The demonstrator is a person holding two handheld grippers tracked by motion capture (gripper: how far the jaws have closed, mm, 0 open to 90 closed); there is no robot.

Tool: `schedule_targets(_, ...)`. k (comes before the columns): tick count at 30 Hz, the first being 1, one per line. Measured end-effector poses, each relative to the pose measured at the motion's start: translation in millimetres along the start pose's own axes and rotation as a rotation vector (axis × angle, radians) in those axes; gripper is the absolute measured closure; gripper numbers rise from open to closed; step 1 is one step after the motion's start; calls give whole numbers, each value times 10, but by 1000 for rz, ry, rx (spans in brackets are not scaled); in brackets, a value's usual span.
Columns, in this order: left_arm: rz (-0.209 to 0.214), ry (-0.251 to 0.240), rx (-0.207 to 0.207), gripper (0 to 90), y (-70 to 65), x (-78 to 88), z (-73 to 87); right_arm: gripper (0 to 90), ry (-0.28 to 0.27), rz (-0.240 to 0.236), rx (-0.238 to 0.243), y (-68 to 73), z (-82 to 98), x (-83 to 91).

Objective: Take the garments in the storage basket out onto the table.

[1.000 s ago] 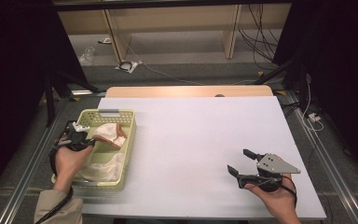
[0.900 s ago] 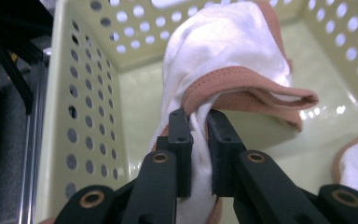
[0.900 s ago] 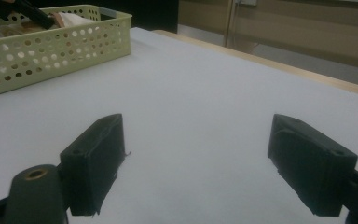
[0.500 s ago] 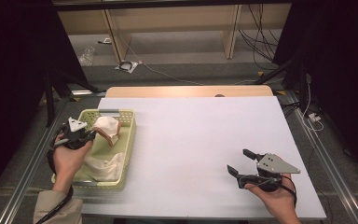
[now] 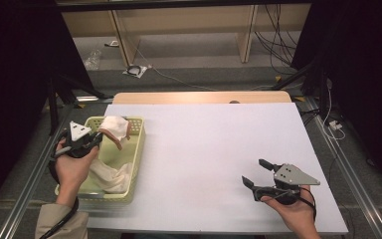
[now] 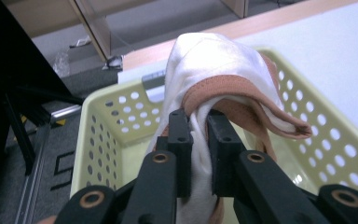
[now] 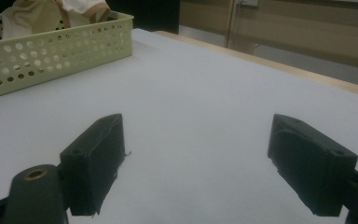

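A pale yellow perforated basket stands at the table's left edge. My left gripper is shut on a white garment with a tan-pink trim, lifted above the basket; its lower end hangs into it. More white cloth lies in the basket's near end. My right gripper rests low over the table at the front right, open, with nothing between its jaws.
The white table top spans between the basket and the right gripper, with a wooden strip along its far edge. Beyond it lie a floor with cables and wooden shelf legs.
My left gripper has risen out of the basket and drawn the white garment up with it. The right gripper has stayed where it was.
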State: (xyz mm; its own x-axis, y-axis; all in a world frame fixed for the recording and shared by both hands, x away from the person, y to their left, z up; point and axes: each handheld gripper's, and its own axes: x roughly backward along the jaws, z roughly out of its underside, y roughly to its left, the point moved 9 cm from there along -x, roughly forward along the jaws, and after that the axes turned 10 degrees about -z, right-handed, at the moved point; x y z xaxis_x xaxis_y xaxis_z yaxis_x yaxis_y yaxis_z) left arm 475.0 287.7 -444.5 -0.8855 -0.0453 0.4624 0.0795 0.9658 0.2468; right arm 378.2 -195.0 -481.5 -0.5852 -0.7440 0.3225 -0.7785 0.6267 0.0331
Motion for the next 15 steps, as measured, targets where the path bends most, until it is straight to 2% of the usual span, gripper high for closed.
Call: schedule_targets(15,5,-115,15,809,-27,158,-229,196,1,-3,2,5,0,-5)
